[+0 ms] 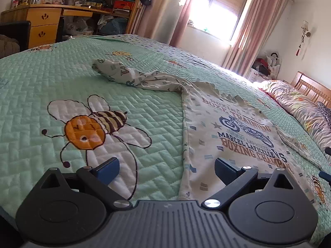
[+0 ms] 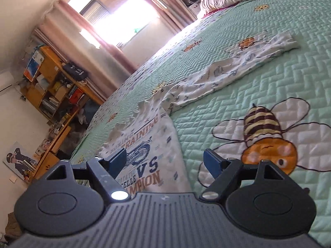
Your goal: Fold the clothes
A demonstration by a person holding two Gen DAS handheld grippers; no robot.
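A white long-sleeved cotton shirt [image 1: 233, 132] printed with blue and orange boxing lettering and a motorcycle is lying spread flat on the bed, over a mint-green quilted bedspread [image 1: 37, 86] patterned with cartoon bees. In the left wrist view, one sleeve [image 1: 132, 76] is stretching away to the left, bunched and rumpled at its far end. In the right wrist view, the other sleeve [image 2: 238, 66] is reaching out to the right, lying flatter across the quilt.

The left hand-held gripper [image 1: 167, 167] is hovering low over the shirt's left edge near the hem, its blue-padded jaws standing wide apart and released, with nothing between them. One pad is sitting over the bare quilt beside a large orange and striped bee [image 1: 93, 128], the other over the shirt.

The right hand-held gripper [image 2: 164, 158] is also standing open and released, gripping nothing, hanging over the shirt's edge; its view is tilted.

A rumpled floral duvet [image 1: 300, 105] is lying at the head of the bed, well apart from the shirt. A wooden desk [image 1: 43, 20] is standing beyond the bed.
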